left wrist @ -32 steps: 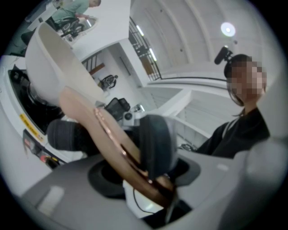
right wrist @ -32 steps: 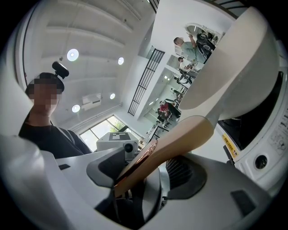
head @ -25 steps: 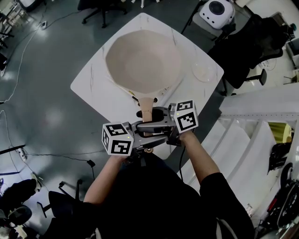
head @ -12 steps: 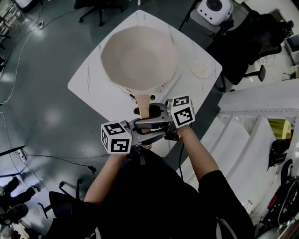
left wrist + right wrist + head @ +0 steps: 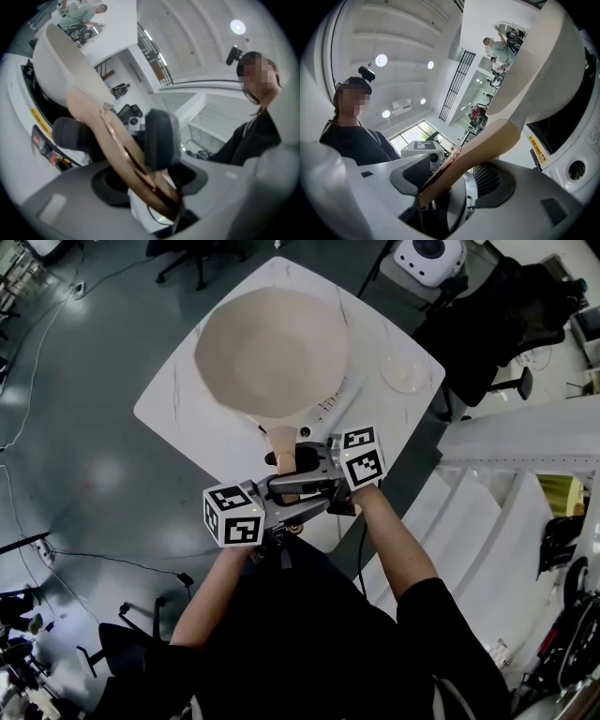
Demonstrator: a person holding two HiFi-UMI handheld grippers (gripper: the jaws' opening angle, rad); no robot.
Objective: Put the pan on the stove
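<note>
Pan (image 5: 272, 352): big, round, cream w/ tan handle (image 5: 283, 441).

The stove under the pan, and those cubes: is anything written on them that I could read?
Yellow label on the stove: there is print, but it is too blurred to read.
Control strip on the stove: the marks are too small to read.
Marker cubes: black-and-white square patterns, no letters or numbers.
</note>
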